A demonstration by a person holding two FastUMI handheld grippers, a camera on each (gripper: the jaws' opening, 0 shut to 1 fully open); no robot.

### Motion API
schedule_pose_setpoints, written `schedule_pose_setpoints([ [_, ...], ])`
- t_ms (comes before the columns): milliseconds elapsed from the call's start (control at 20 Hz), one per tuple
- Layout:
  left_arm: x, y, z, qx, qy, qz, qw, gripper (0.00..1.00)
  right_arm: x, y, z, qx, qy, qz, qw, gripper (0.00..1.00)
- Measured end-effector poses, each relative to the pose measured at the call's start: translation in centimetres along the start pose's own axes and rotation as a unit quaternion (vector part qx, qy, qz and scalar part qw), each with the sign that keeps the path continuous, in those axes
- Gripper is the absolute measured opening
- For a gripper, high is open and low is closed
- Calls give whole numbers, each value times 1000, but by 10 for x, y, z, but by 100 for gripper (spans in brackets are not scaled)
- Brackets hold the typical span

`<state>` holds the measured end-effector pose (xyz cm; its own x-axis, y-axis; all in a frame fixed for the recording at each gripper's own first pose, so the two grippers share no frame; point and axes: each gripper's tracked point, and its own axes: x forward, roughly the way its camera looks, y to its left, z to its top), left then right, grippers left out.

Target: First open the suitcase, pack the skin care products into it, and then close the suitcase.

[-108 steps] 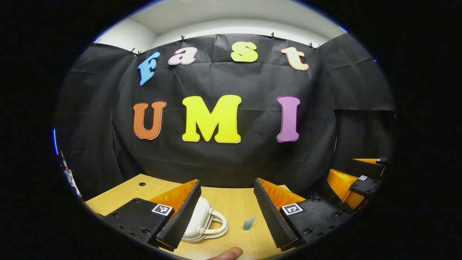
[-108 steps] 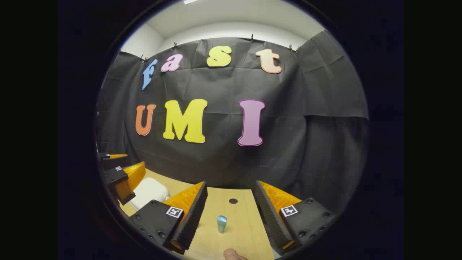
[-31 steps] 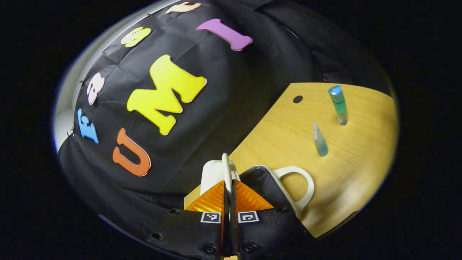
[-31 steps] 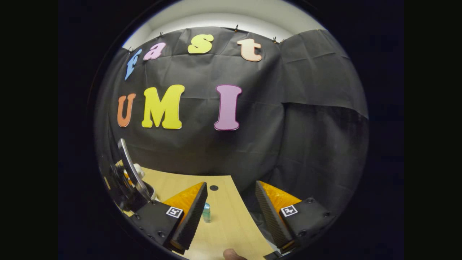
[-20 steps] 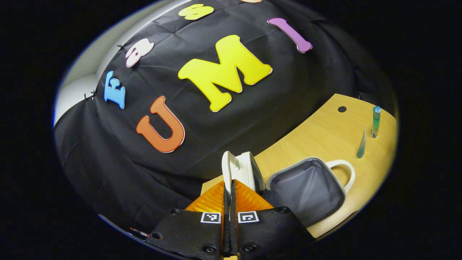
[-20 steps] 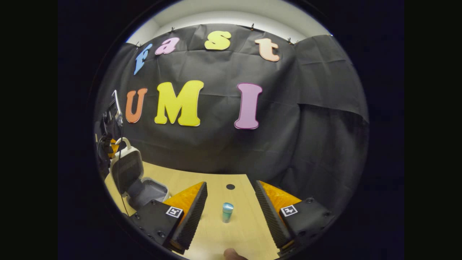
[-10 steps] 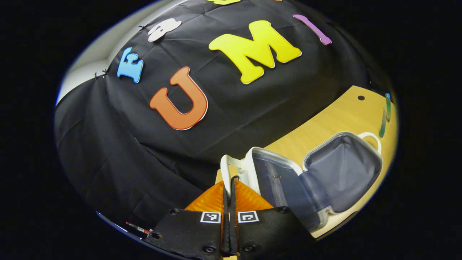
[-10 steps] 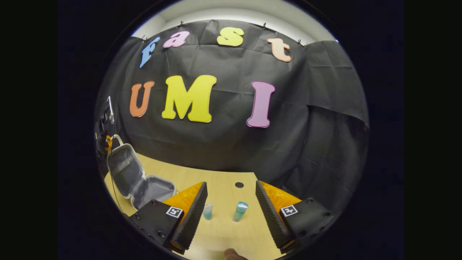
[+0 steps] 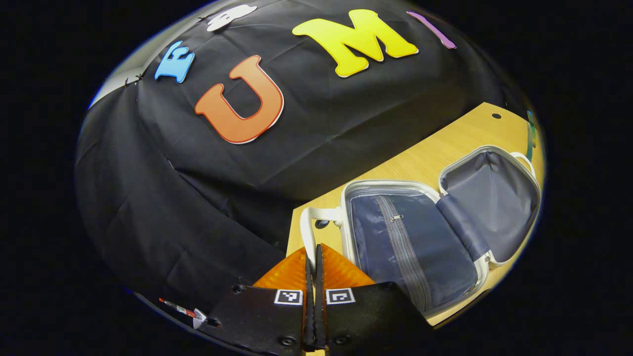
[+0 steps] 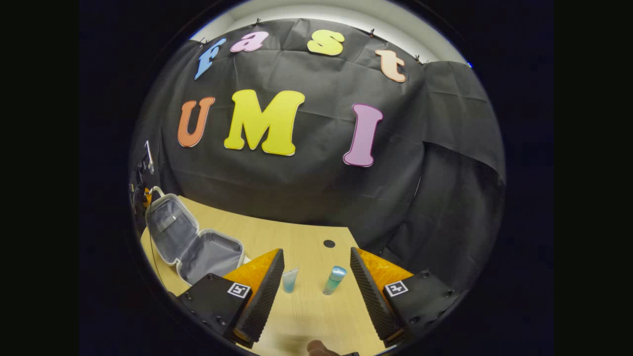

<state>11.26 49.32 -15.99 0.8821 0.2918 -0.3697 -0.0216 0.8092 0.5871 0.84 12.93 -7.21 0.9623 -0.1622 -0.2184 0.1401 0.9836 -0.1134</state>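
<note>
The small white hard-shell suitcase [image 9: 435,222] now lies swung fully open on the pale wooden table [image 10: 296,232] — half a second ago its lid stood steeper. The left gripper [image 9: 312,257] stays clamped on the white lid handle [image 9: 309,232]; the right gripper [image 10: 316,282], jaws apart, hovers over the blue squeeze tube [image 10: 289,280] and teal-capped bottle [image 10: 334,279] — packing can begin.

Black tongs [image 10: 313,277] bodies, square coded markers, round screws, ribbed wedge-shaped fingers [image 10: 262,296]

No legible text, brand or number on the suitcase [image 9: 410,237], tube [image 10: 289,280] or bottle [image 10: 334,280]. Square black-and-white coded markers [image 9: 289,296] on left gripper [image 9: 312,247] and right gripper [image 10: 316,251], one per finger mount; pattern only, no characters to read.
</note>
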Motion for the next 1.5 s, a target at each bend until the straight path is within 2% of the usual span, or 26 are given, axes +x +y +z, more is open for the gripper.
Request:
schedule_pose_setpoints([
  [200, 27, -6, -41, -3, 36, -22, 999, 4, 1, 8, -5, -2, 13, -7, 1000, 80],
  [450, 48, -25, -91, -38, 89, -57, 994, 4, 5, 20, -21, 8, 37, -9, 999, 80],
  [700, 59, -41, -112, -63, 107, -78, 989, 5, 6, 28, -39, 6, 62, -15, 998, 80],
  [900, 63, -40, -117, -85, 105, -72, 988, 11, 2, 27, -44, -1, 62, -11, 998, 80],
  [950, 62, -37, -120, -86, 104, -70, 988, 21, 3, 25, -45, -2, 63, -9, 998, 80],
  [1050, 57, -30, -125, -86, 108, -59, 989, 36, 2, 22, -48, -3, 62, -7, 998, 80],
  [1100, 52, -27, -122, -90, 103, -57, 989, 51, 1, 19, -49, -6, 61, -7, 998, 80],
  [1150, 46, -25, -116, -95, 95, -52, 990, 52, 2, 15, -51, -10, 60, -7, 998, 80],
  [1200, 41, -24, -108, -98, 87, -47, 990, 60, 2, 12, -53, -13, 59, -6, 998, 80],
  [1300, 25, -34, -88, -115, 70, -58, 989, 90, 4, 6, -56, -13, 58, 2, 998, 80],
  [1350, 14, -45, -75, -122, 62, -67, 988, 100, 5, 3, -59, -12, 58, 6, 998, 80],
  [1500, -10, -83, -36, -136, 32, -89, 986, 99, 10, -8, -64, -9, 63, 18, 998, 80],
])
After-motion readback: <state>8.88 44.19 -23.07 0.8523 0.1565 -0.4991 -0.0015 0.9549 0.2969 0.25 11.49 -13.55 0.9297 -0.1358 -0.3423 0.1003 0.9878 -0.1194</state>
